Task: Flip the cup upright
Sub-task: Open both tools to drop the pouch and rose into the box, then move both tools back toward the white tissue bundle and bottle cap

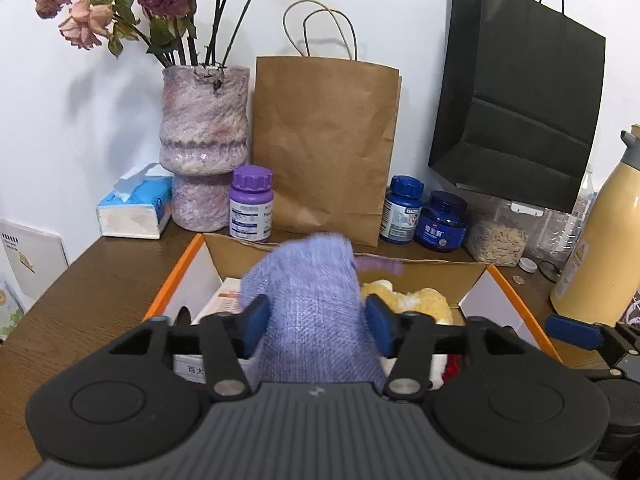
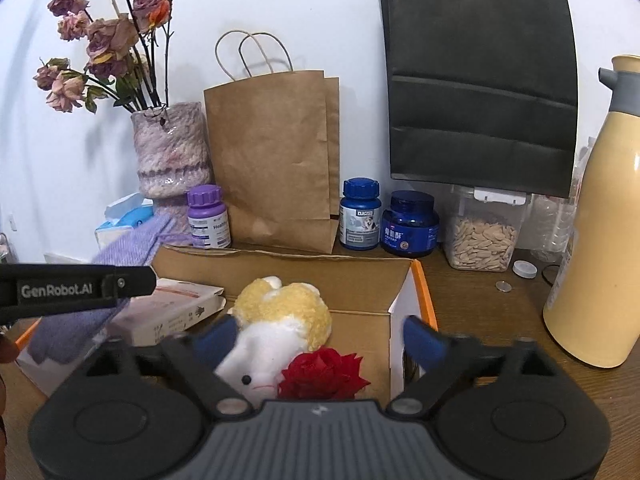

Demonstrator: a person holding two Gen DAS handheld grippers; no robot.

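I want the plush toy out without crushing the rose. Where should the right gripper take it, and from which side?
Probably the plush toy's yellow end, from above: it bulges clear of the rose, which lies against the white part, and the box walls block a sideways approach.

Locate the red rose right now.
Right wrist view: the red rose lies inside the cardboard box, low centre, beside the plush toy.
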